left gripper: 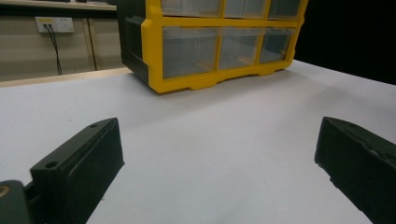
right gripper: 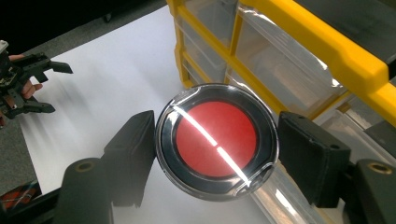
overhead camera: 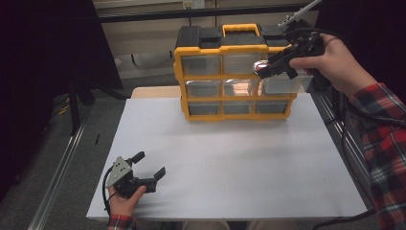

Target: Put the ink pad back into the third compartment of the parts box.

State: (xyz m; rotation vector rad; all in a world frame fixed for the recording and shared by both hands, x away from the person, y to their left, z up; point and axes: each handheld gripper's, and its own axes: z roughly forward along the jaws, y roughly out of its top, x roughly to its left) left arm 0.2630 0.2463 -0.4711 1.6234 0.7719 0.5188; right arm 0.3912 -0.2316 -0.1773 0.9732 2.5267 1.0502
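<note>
Disc (right gripper: 217, 140) (red, clear-rimmed) clamped in right gripper (overhead camera: 268, 64) fingers, far right at organiser (overhead camera: 234, 72) top-right drawer. Keep level, line up with opening before release. Left gripper (overhead camera: 143, 167) fingers wide, near-left worktop (overhead camera: 239, 163).

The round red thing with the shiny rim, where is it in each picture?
High view: the round red disc is at upper right, held in the right gripper before the yellow drawer cabinet.
Left gripper view: not in it.
Right gripper view: disc at centre, between the black jaws.
Shared landmark: the cabinet.
</note>
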